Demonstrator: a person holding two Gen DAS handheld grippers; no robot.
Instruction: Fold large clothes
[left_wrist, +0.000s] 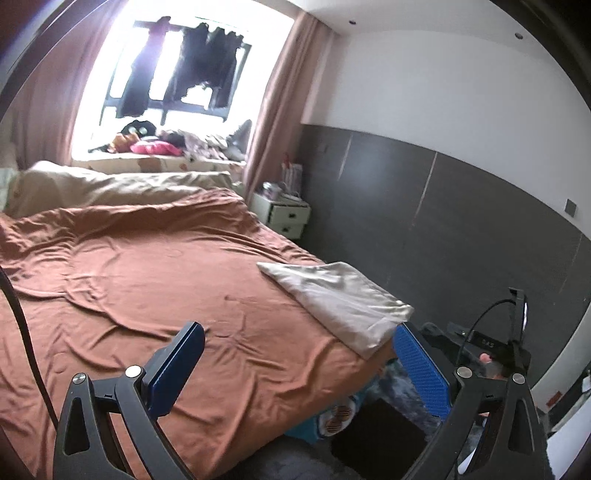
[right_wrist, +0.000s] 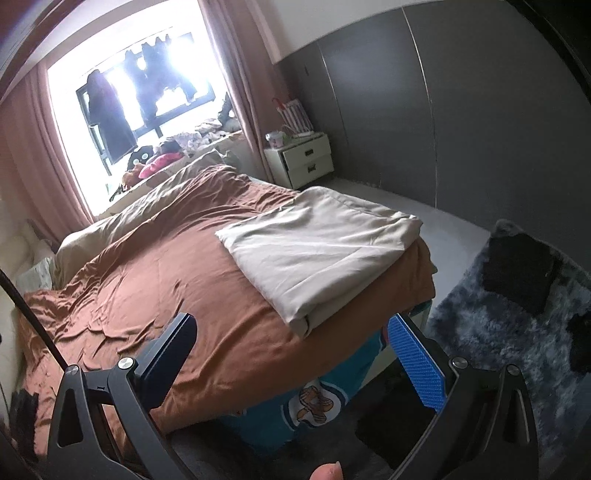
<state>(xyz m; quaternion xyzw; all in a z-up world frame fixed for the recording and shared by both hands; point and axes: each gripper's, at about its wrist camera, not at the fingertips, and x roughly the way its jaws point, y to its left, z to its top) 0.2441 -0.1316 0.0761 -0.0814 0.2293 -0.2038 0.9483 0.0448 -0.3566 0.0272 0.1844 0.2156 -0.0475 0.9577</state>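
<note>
A beige cloth (right_wrist: 317, 251), folded into a flat rectangle, lies on the near right corner of the bed on the rust-brown cover (right_wrist: 166, 266). It also shows in the left wrist view (left_wrist: 340, 299), right of centre. My left gripper (left_wrist: 299, 354) is open and empty, held above the bed's near edge, left of the folded cloth. My right gripper (right_wrist: 291, 343) is open and empty, just in front of and below the folded cloth's near edge.
A white nightstand (right_wrist: 303, 158) stands by the dark wall. Clothes are piled on the window sill (left_wrist: 166, 147). A grey shaggy rug (right_wrist: 498, 332) with dark items lies on the floor at the right. A blue patterned sheet (right_wrist: 317, 402) hangs below the bed's edge.
</note>
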